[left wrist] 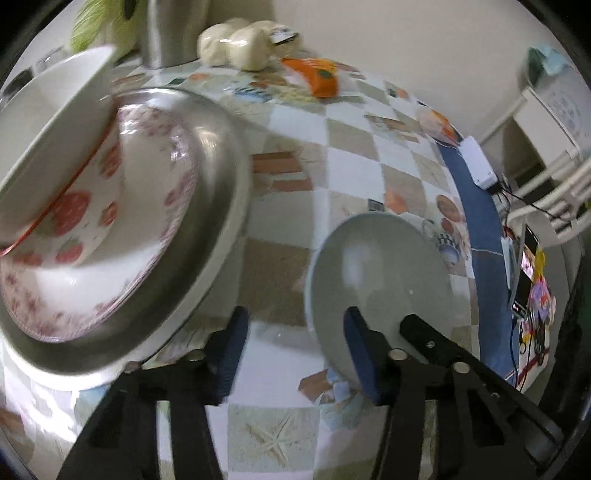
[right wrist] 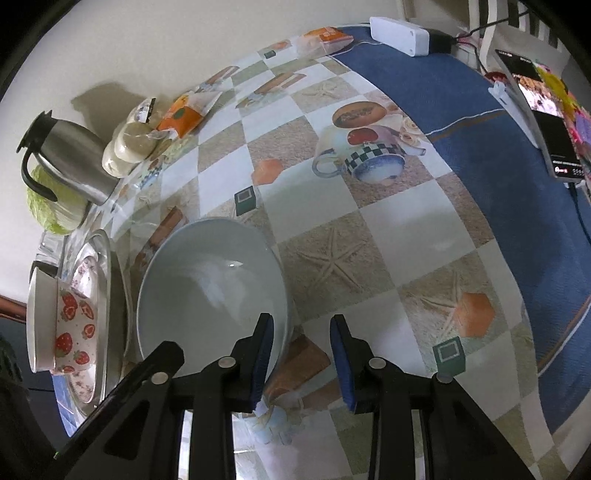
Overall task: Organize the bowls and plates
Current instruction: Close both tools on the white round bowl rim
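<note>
A pale grey-blue bowl point(left wrist: 376, 273) point(right wrist: 210, 291) sits on the patterned tablecloth. My left gripper point(left wrist: 295, 354) is open; its right finger lies over the bowl's near rim, its left finger on bare table. My right gripper point(right wrist: 303, 350) is open; its left finger stands at the bowl's right rim. A stack stands to the left: a steel plate point(left wrist: 218, 206) point(right wrist: 107, 288), a flowered plate point(left wrist: 162, 254), a strawberry bowl point(left wrist: 74, 221) point(right wrist: 74, 332) and a white bowl point(left wrist: 55, 122) point(right wrist: 37, 317) on top.
A steel jug point(right wrist: 66, 158) point(left wrist: 170, 29), wrapped buns point(right wrist: 129, 147) point(left wrist: 236, 40), an orange packet point(left wrist: 317, 74) point(right wrist: 181, 118) and a cabbage point(right wrist: 51, 206) stand along the wall. A white box point(right wrist: 399, 33) point(left wrist: 480, 162) and a phone point(right wrist: 539, 110) lie at the blue border.
</note>
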Demonstrator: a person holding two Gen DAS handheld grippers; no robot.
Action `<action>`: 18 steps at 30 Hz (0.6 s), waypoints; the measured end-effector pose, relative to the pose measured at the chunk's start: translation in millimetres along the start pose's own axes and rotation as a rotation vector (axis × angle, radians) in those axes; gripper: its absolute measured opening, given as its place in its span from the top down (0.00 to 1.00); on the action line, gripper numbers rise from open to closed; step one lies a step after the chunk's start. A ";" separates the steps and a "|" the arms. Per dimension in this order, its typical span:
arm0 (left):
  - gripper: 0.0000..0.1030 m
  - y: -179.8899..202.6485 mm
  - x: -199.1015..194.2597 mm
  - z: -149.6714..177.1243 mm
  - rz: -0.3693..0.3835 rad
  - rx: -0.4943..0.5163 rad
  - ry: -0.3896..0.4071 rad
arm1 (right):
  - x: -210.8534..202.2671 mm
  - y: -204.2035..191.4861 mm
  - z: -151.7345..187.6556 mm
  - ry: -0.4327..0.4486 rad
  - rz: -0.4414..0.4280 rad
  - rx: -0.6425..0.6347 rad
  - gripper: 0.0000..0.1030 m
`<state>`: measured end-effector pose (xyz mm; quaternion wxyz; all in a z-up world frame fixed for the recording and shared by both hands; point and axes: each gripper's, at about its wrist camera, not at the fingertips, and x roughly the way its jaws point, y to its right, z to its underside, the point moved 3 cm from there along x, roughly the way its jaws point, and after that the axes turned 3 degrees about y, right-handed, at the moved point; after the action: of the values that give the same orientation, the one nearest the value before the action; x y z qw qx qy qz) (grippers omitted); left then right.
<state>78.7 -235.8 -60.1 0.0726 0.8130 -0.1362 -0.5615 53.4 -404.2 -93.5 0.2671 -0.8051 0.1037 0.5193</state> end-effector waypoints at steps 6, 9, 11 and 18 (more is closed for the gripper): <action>0.79 6.0 13.9 -2.5 0.009 0.037 -0.020 | 3.6 -5.8 -0.5 0.006 -0.033 -0.002 0.81; 0.85 4.5 21.2 -3.8 0.027 0.045 -0.028 | 9.1 -8.5 1.0 -0.009 -0.066 0.001 0.85; 0.86 4.5 20.5 -5.3 0.023 0.056 -0.023 | 8.5 -9.4 0.8 -0.010 -0.079 0.005 0.86; 0.86 12.7 -8.9 -15.8 0.040 0.115 0.040 | -12.5 -16.4 -2.7 0.027 -0.104 -0.007 0.85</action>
<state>88.7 -245.8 -43.0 0.0397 0.8240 -0.1831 -0.5347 57.3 -393.4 -76.1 0.2894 -0.8173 0.0635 0.4942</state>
